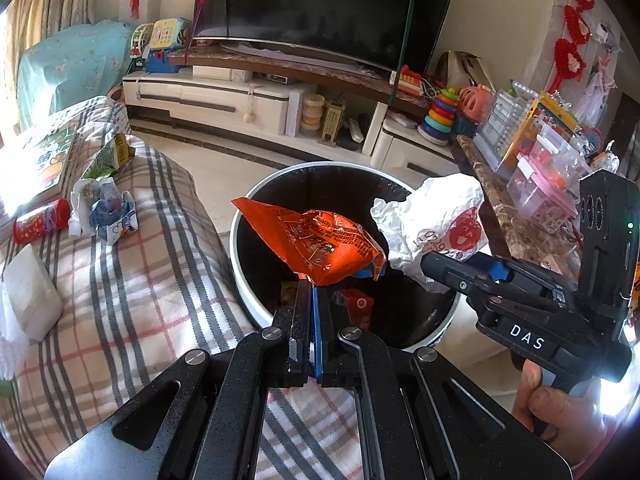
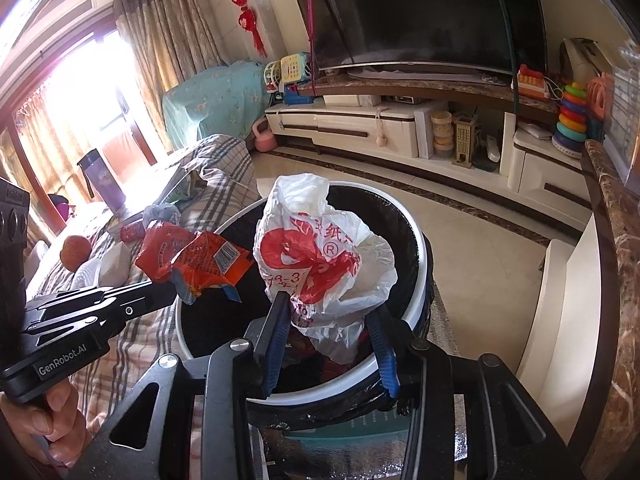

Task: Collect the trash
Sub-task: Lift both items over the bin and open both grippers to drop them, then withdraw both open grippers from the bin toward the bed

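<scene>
**Two claws, two pieces of trash, both over the bin**

Both claws hang above the round trash bin (image 1: pixel 240 240), a black-lined bin with a white rim that stands on the floor between a plaid-covered sofa (image 1: pixel 140 280) on the left and a marble-topped tabletop (image 2: pixel 616 240) on the right. The bin's mouth lies open below, with some trash already at the bottom. Pale floor tiles stretch clear from the far rim to the TV cabinet (image 2: pixel 360 128).

The left claw (image 1: pixel 310 280) has its jaws pressed together on the lower edge of an orange snack wrapper (image 1: pixel 316 240), which stands up over the middle of the opening. The right claw (image 2: pixel 328 312) reaches in from the right, beside the tabletop's edge; its blue-padded fingers (image 2: pixel 276 340) sit apart either side of a crumpled white plastic bag with red print (image 2: pixel 320 260). The left pad touches the bag; whether the right pad grips it I cannot tell. The bag bulges above the fingers over the near half of the bin, just beside the wrapper without touching it.

More trash lies on the sofa, well away from both claws: a crumpled blue-and-white wrapper (image 1: pixel 108 216) and a red can (image 1: pixel 40 220).
</scene>
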`<control>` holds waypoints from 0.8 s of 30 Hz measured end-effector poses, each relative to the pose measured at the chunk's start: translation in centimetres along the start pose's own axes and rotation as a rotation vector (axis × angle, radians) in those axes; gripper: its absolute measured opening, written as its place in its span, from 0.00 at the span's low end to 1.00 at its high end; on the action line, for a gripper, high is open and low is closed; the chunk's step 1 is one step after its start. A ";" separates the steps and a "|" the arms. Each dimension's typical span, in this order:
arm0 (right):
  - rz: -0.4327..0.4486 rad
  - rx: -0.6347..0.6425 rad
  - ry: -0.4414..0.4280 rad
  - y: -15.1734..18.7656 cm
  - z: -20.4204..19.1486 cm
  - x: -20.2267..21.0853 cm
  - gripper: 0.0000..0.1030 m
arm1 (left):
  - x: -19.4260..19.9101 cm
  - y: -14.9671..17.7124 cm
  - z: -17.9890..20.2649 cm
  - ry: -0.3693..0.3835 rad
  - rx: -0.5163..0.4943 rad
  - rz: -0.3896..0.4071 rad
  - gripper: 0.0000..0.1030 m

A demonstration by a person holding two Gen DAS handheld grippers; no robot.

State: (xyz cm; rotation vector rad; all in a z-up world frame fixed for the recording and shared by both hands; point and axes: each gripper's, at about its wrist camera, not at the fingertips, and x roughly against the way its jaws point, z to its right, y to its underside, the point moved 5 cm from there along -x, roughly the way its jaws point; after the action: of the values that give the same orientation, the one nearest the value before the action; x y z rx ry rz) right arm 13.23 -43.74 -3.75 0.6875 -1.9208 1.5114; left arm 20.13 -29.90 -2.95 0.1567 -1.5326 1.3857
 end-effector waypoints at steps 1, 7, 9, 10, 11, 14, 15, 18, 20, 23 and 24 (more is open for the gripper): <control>-0.001 0.001 0.000 0.0 0.0 -0.1 0.41 | -0.1 0.0 -0.1 0.001 0.004 -0.004 0.03; 0.001 -0.020 -0.012 -0.1 0.2 0.2 0.59 | 0.6 0.7 -1.0 -0.017 0.024 0.006 0.34; 0.005 -0.023 -0.014 0.0 0.0 0.5 0.62 | 1.0 1.2 -1.5 -0.025 0.035 0.006 0.34; 0.007 -0.026 -0.019 0.0 -0.1 0.6 0.64 | 1.3 1.5 -1.8 -0.030 0.039 0.008 0.35; 0.009 -0.028 -0.026 0.1 -0.3 0.7 0.65 | 1.7 1.9 -2.1 -0.038 0.046 0.011 0.36; 0.019 -0.031 -0.047 0.4 -1.2 1.3 0.70 | 2.9 3.2 -3.4 -0.059 0.076 0.021 0.47; 0.024 -0.031 -0.061 0.5 -1.6 1.4 0.72 | 3.3 3.6 -3.8 -0.064 0.085 0.023 0.47; 0.040 -0.025 -0.093 1.0 -3.2 2.1 0.76 | 4.5 5.1 -5.4 -0.079 0.116 0.021 0.47; 0.049 -0.013 -0.114 1.3 -4.5 2.4 0.79 | 5.2 6.0 -6.5 -0.091 0.140 0.022 0.47; 0.051 0.012 -0.149 1.9 -6.8 2.5 0.82 | 6.7 7.6 -8.4 -0.110 0.186 0.027 0.47; 0.048 0.019 -0.158 2.0 -7.4 2.4 0.82 | 7.0 8.0 -9.0 -0.116 0.197 0.028 0.47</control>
State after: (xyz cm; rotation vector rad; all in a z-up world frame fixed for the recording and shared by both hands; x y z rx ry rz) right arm 11.19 -36.21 -2.04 0.7949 -2.0553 1.5464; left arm 16.62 -16.56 -4.81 0.3428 -1.4949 1.5726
